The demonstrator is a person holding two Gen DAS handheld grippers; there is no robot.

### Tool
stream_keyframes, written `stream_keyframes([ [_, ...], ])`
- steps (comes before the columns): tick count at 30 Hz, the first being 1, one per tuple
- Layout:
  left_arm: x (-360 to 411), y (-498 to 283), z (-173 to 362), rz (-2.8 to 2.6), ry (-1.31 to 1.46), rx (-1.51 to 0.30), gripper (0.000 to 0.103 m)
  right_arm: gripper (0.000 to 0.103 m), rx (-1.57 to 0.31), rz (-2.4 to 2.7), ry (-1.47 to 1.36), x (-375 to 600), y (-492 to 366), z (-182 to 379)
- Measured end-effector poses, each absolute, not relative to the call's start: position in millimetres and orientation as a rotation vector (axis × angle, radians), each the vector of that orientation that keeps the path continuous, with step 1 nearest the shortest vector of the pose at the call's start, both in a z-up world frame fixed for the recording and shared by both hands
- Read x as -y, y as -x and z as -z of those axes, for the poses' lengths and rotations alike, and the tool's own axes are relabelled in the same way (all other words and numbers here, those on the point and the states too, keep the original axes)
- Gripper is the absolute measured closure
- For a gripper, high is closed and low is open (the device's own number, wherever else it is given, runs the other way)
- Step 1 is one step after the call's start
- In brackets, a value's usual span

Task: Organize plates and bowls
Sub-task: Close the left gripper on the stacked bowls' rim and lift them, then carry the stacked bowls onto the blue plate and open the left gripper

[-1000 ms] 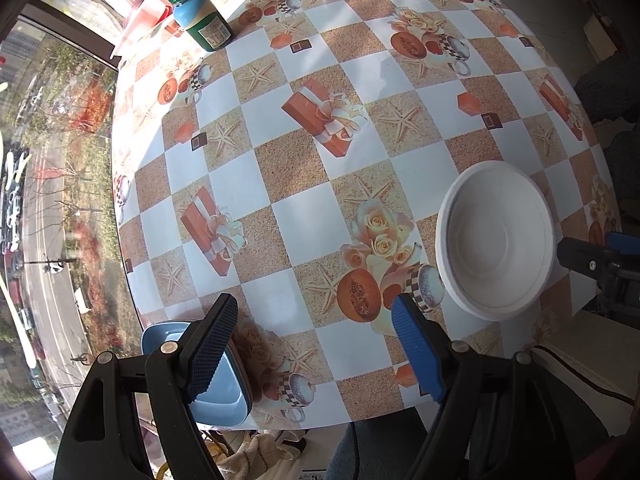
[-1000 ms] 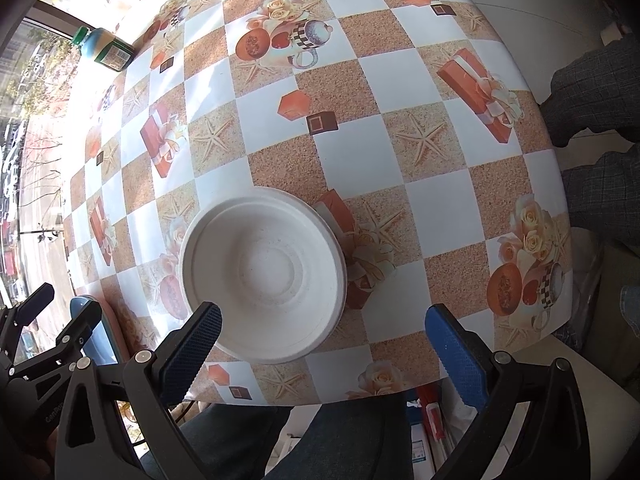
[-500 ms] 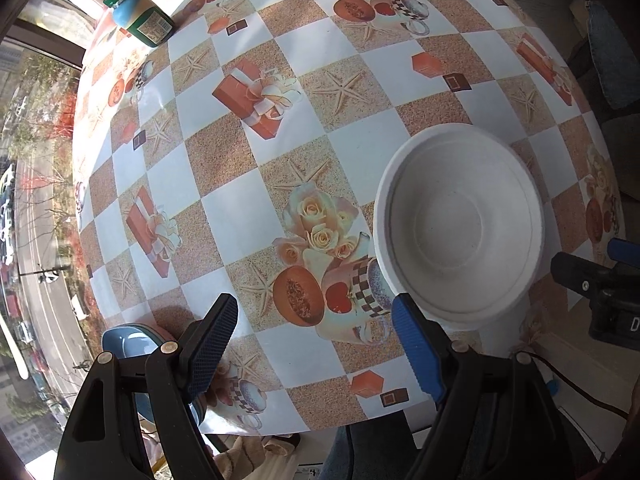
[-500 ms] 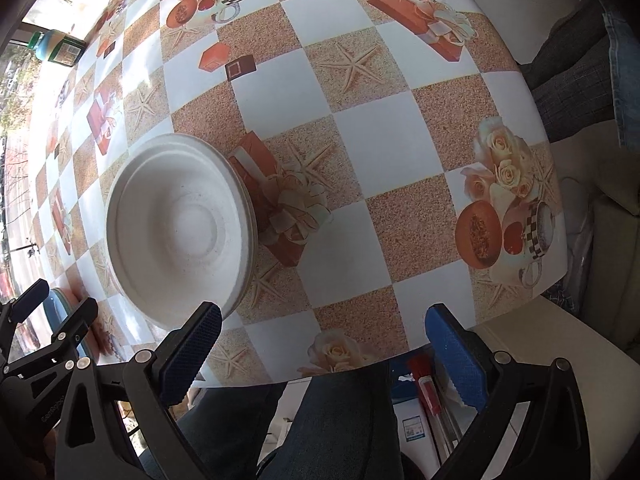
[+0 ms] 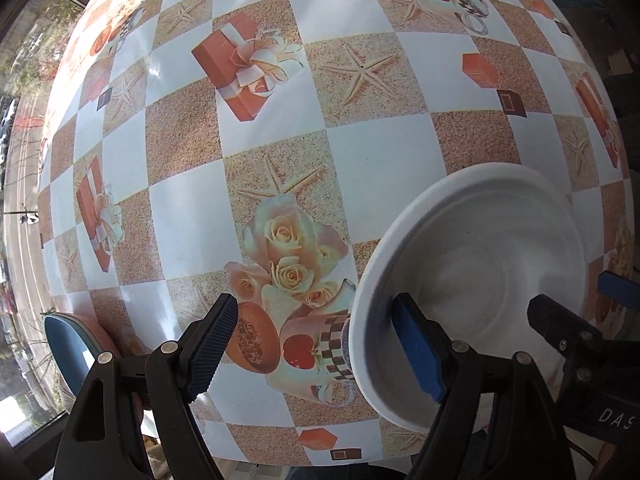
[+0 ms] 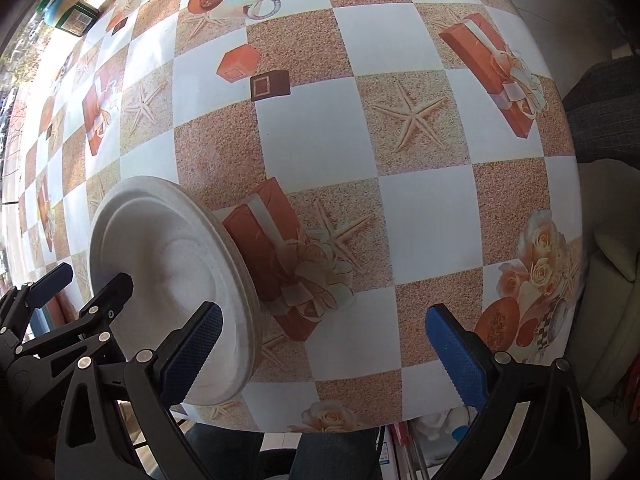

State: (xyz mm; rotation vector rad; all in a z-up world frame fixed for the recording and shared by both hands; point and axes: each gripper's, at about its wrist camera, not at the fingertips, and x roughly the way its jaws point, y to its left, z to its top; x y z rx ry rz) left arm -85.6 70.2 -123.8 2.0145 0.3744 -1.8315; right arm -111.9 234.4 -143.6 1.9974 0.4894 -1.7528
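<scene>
**White bowl sits between both grippers, left one straddling its rim**

The white bowl (image 5: pixel 476 276) stands upright on the table (image 5: pixel 380 152), close to the near edge, on your side of the checked cloth. In the left wrist view it lies to the right of the left gripper (image 5: pixel 316 350), whose jaws are wide apart and grip nothing. The right-hand finger (image 5: pixel 416 354) of that gripper appears to be over the bowl's interior, just inside the near-left rim, while the other finger stands outside the bowl over the cloth. You therefore have the rim between the two fingers, though whether either pad touches it cannot be told.

In the right wrist view the bowl (image 6: pixel 168 276) lies to the left of the right gripper (image 6: pixel 320 356). Its jaws are also fully spread and empty. Its left finger (image 6: pixel 192 354) is in front of the bowl's near-right rim; contact cannot be confirmed. Most of its span opens onto bare cloth to the bowl's right.

Judgement: the left gripper is the better placed, already bracketing the rim wall. The bowl is round, so there is no long axis to align; closing across the rim is what counts.

A blue dish (image 5: pixel 66 350) shows at the table's near-left edge, well apart from the bowl. A green-capped bottle (image 6: pixel 70 14) stands at the far side.
</scene>
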Motion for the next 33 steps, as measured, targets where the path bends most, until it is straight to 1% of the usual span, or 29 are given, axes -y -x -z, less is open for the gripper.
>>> stream_keyframes([
  [2, -71.1, 87.1, 127.4, 1.828, -2.026, -0.397, 0.021, 0.002, -0.506, 1.733, -1.996, -227.6, 112.0, 148.6],
  [3, -71.7, 88.3, 128.9, 1.828, -2.030, -0.406, 0.021, 0.012, -0.511, 1.722, -1.994, -223.6, 108.5, 150.6],
  [5, -72.9, 89.9, 130.5, 1.830, -2.033, -0.424, 0.021, 0.025, -0.525, 1.694, -2.010, -218.5, 104.7, 156.4],
  [7, -72.3, 89.2, 131.6, 1.828, -2.030, -0.454, 0.022, 0.032, -0.503, 1.659, -2.033, -215.6, 101.3, 161.6],
  [8, -71.5, 88.4, 132.5, 1.831, -2.034, -0.483, 0.023, 0.040, -0.477, 1.638, -2.046, -214.1, 99.1, 164.1],
  [9, -70.6, 88.0, 133.6, 1.834, -2.045, -0.522, 0.026, 0.046, -0.446, 1.622, -2.057, -213.4, 97.6, 165.7],
  [10, -72.9, 86.3, 135.6, 1.838, -2.060, -0.557, 0.031, 0.048, -0.412, 1.609, -2.070, -212.4, 97.1, 167.0],
  [11, -74.3, 85.1, 136.2, 1.843, -2.072, -0.581, 0.035, 0.055, -0.383, 1.597, -2.080, -209.7, 95.0, 167.1],
  [12, -76.4, 84.0, 135.5, 1.854, -2.079, -0.595, 0.044, 0.064, -0.365, 1.590, -2.083, -206.9, 93.3, 166.7],
  [13, -78.3, 84.5, 134.7, 1.869, -2.090, -0.608, 0.055, 0.069, -0.349, 1.579, -2.083, -204.0, 92.3, 165.8],
  [14, -81.1, 85.5, 133.9, 1.880, -2.105, -0.605, 0.059, 0.074, -0.347, 1.564, -2.081, -199.5, 90.9, 165.1],
  [15, -83.2, 85.2, 133.5, 1.888, -2.118, -0.603, 0.067, 0.076, -0.360, 1.560, -2.075, -192.9, 88.5, 163.2],
  [18, -89.2, 79.1, 133.1, 1.902, -2.116, -0.570, 0.067, 0.076, -0.432, 1.572, -2.041, -176.0, 81.2, 157.0],
  [20, -88.5, 68.7, 132.5, 1.900, -2.112, -0.572, 0.067, 0.076, -0.432, 1.559, -2.056, -171.8, 76.0, 157.9],
  [25, -78.2, 45.1, 133.7, 1.875, -2.102, -0.609, 0.067, 0.076, -0.456, 1.539, -2.056, -160.8, 48.6, 160.0],
  [33, -59.3, 1.9, 133.1, 1.850, -2.068, -0.672, 0.067, 0.076, -0.550, 1.476, -2.030, -129.7, -4.7, 172.4],
])
